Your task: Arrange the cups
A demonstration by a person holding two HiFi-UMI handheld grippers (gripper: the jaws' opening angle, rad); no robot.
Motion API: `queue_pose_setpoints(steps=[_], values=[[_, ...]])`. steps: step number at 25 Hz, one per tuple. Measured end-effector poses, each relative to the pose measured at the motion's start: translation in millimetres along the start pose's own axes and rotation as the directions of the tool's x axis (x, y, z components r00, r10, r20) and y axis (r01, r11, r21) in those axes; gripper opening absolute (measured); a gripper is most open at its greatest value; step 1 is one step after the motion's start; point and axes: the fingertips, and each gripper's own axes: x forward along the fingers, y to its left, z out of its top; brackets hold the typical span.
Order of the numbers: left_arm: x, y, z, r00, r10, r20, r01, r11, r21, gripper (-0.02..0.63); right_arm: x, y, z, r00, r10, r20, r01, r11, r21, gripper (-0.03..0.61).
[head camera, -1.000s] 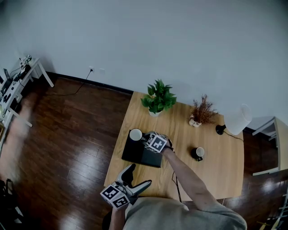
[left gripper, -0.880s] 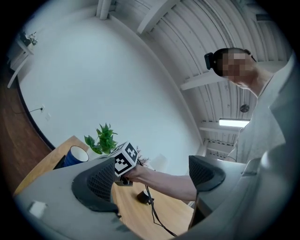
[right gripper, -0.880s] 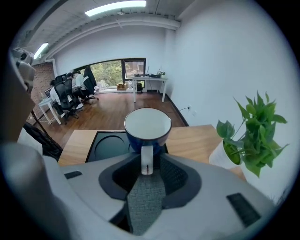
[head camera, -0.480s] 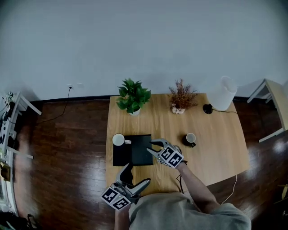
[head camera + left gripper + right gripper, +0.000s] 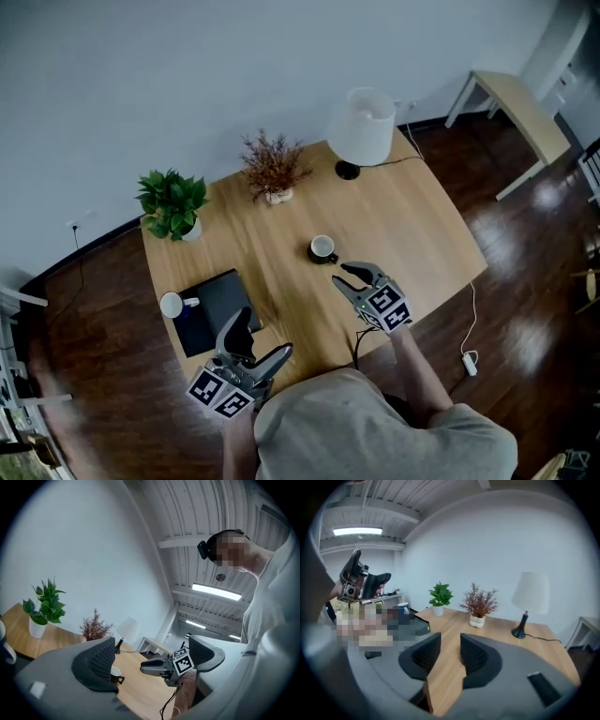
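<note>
A white cup (image 5: 172, 305) stands at the left edge of a black mat (image 5: 221, 307) on the wooden table (image 5: 412, 225). A dark cup (image 5: 322, 249) with a white inside stands near the table's middle. My right gripper (image 5: 343, 277) hovers just in front of the dark cup, open, with nothing between its fingers. In the right gripper view only bare tabletop shows between the jaws of the right gripper (image 5: 450, 656). My left gripper (image 5: 261, 339) is open and empty over the table's front edge, beside the mat. From the left gripper (image 5: 152, 660) I see the dark cup (image 5: 115, 674).
A green potted plant (image 5: 173, 204), a dried plant in a small pot (image 5: 274, 171) and a white lamp (image 5: 361, 127) with a black cord stand along the table's far side. A second pale table (image 5: 516, 112) stands at the upper right. Dark wood floor surrounds the table.
The right gripper has left the white cup on the mat and moved right, to just in front of the dark cup. The head view has swung round. The left gripper stays near the front edge.
</note>
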Motion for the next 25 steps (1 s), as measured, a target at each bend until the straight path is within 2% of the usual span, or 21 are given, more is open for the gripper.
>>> queue_pose_setpoints(steps=[3,7,8,14,21,25], values=[[31.9,-13.1,-1.1,0.997,-0.068,-0.029,0.069,0.998,0.012,0.477,-9.2,-15.6,-20.5,0.999,-0.046,-0.027,0.047,0.999,0.028,0.148],[54.0,-22.8,-4.4,0.991,-0.118,-0.066,0.119,0.993,0.014,0.477,-15.0,-20.3,-30.6,0.996,-0.082,-0.04,0.084,0.995,0.057,0.149],[57.9,-24.3,-6.7,0.99,-0.123,-0.074,0.125,0.992,0.011,0.477,-15.8,-22.2,-31.4,0.995,-0.087,-0.041,0.09,0.994,0.063,0.176],[72.6,-24.9,-14.0,0.987,-0.127,-0.097,0.128,0.992,-0.005,0.477,-4.3,-27.5,-41.0,0.994,-0.078,-0.071,0.083,0.994,0.076,0.187],[78.3,-25.9,-21.3,0.986,-0.113,-0.124,0.113,0.994,-0.004,0.477,32.5,-40.3,-81.9,0.971,-0.086,-0.224,0.084,0.996,-0.015,0.186],[78.8,-22.3,-24.6,0.987,-0.095,-0.131,0.096,0.995,0.0,0.477,53.6,-46.8,-101.0,0.957,-0.075,-0.281,0.072,0.997,-0.021,0.186]])
